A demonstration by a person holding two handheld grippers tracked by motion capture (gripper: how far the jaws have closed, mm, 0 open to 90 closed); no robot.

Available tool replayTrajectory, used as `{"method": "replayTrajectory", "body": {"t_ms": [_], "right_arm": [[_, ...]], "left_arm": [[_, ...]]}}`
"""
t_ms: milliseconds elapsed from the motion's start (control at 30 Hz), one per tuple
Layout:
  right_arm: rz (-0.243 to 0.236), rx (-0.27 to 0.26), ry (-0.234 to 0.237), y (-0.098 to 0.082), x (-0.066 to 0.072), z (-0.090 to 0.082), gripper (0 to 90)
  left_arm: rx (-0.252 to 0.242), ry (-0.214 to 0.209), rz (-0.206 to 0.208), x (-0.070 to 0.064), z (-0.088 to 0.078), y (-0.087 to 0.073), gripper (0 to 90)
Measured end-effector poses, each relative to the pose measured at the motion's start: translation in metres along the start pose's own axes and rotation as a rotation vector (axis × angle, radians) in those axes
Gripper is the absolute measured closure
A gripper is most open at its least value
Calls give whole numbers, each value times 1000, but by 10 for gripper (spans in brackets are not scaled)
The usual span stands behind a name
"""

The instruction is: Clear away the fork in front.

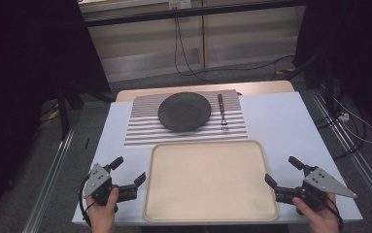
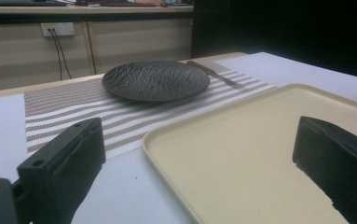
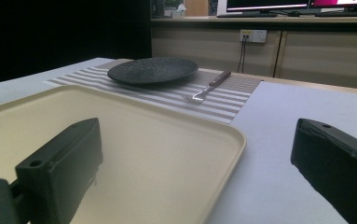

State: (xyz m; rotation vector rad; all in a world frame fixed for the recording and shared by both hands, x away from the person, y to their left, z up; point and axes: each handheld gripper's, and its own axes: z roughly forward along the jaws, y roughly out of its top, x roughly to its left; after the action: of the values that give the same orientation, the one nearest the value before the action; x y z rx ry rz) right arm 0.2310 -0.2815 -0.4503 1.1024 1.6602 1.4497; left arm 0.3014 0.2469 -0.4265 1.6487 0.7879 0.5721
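Both grippers, left gripper and right gripper, gape empty beside the plain beige, round-cornered tray.

Each hand holds a black two-jaw tool: the left gripper and the right gripper both carry a grey three-cornered plate dotted with dark screw holes. Their jaws are thick black blocks with a small round hole near the tip. A black cable loops back from each beside the bare hands.

floor: grey | cabinets: beige, behind table | cables: hanging | sides: dark
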Motion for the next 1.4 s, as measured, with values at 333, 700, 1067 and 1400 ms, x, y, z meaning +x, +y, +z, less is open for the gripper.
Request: {"method": "replayTrajectory", "body": {"t_ms": [333, 700, 1067, 1400], "right_arm": [[-19, 12, -5, 2, -1, 5, 16], [-66, 52, -11, 12, -4, 22, 17], [-37, 58, -15, 21, -8, 48, 18], [-30, 57, -36, 32, -13, 68, 22]], "left_arm": [[5, 3, -5, 2, 0, -1, 25], [17, -16, 2, 2, 2, -3, 25], [10, -17, -5, 2, 2, -2, 25], [19, -24, 3, 2, 3, -2, 25]]}}
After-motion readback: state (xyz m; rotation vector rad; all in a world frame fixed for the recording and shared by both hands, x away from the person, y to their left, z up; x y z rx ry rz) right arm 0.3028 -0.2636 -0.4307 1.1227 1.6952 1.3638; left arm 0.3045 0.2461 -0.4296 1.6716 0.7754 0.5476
